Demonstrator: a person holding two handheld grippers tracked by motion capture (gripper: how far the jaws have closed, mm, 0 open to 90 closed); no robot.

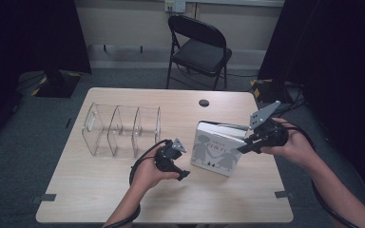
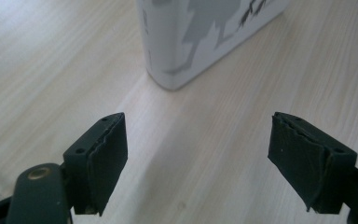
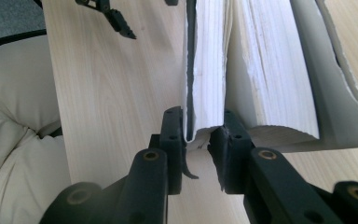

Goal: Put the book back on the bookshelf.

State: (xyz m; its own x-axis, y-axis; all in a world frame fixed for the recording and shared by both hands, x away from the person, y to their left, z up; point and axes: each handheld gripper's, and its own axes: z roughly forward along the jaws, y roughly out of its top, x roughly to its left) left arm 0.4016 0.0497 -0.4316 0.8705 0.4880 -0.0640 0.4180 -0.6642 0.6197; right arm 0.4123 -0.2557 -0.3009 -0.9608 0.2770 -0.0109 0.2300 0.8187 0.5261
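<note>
Sitting at the far left of the wooden table (image 1: 100, 190) is a clear divided organizer (image 1: 121, 130). Nearer the middle, we are holding the left gripper (image 1: 184, 174) with its jaws parted and nothing between them, just left of the white book (image 1: 217, 151). At the right, we are clamping the right gripper (image 1: 241, 149) on the book's front cover and a wad of pages (image 3: 207, 70), holding it propped up on the tabletop.
</note>
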